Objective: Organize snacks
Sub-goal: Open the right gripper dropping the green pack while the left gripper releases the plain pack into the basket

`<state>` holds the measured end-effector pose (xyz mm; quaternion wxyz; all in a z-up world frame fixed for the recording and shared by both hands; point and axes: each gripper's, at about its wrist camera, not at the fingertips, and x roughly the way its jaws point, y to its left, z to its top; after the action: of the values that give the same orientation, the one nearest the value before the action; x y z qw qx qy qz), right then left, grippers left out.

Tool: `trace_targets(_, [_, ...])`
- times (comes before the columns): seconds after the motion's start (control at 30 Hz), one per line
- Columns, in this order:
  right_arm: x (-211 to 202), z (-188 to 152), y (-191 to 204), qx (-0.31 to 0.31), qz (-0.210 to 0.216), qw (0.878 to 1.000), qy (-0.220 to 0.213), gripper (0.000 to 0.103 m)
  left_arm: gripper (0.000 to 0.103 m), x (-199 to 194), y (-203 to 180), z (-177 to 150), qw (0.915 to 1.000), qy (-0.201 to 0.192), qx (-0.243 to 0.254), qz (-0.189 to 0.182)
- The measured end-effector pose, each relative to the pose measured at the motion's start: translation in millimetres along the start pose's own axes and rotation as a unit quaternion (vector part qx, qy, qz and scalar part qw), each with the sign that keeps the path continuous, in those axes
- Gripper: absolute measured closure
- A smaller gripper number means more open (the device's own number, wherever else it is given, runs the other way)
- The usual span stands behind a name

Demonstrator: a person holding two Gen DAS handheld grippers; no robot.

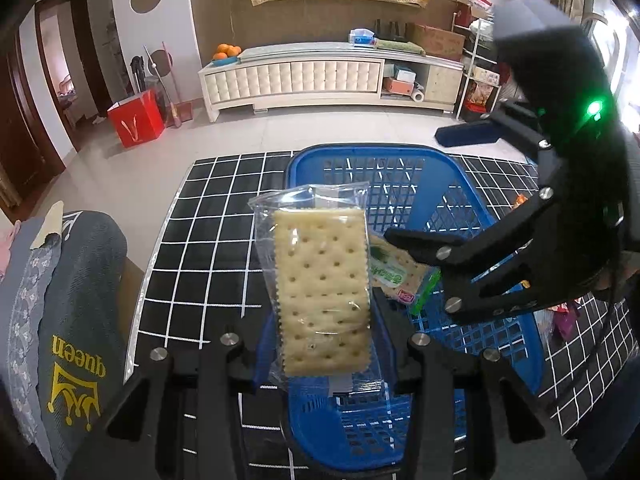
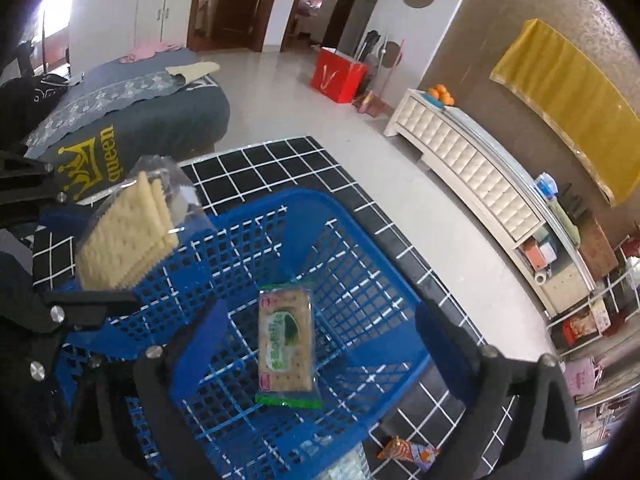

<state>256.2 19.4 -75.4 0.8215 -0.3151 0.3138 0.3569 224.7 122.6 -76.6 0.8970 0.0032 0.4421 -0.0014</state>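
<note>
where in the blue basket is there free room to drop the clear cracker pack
Bare mesh lies all round the green cracker pack on the blue basket floor, widest toward the far wall. The near rim is crowded: the right gripper hangs there, jaws open, beside the held clear cracker pack.

Two cracker packets: one clear-wrapped (image 1: 320, 288) at 12 o'clock in the left wrist view, one green-labelled (image 2: 285, 344) at 6 o'clock in the right. One blue basket (image 2: 344, 216). One orange snack bag (image 2: 408, 451) at 5 o'clock.
</note>
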Motion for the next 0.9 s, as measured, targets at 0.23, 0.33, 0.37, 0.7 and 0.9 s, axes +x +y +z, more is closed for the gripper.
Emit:
trace_targets(0.23, [-21.4,-9.7,-2.3,0.020,-0.010,1.000,-0.009,0.006,0.063,-15.8,-9.5,2.1,0.9999,-0.010,0.004,-0.006])
trace_targets(0.33, [-27.2,-17.7,-4.9,0.029,-0.019,0.999,-0.007,0.006,0.063,-19.3,-16.2,4.2,0.9998,-0.012,0.011,-0.009])
trace_targets(0.37, [-29.0,-21.0,-7.5,0.037,-0.024,0.999,-0.005,0.006,0.063,-19.3,-17.8,4.7,0.9998,-0.012,0.012,-0.010])
trace_targets(0.7, [-30.9,-55.8,-29.1,0.120,-0.032,0.992,0.026,0.006,0.063,2.2,-43.0,7.3,0.9990,0.014,0.023,-0.035])
trace_targets(0.9, [-27.8,-77.0,-30.4,0.145,-0.020,0.989,0.035,0.006,0.063,20.7,-57.5,0.4,0.9957,0.055,0.018,-0.072])
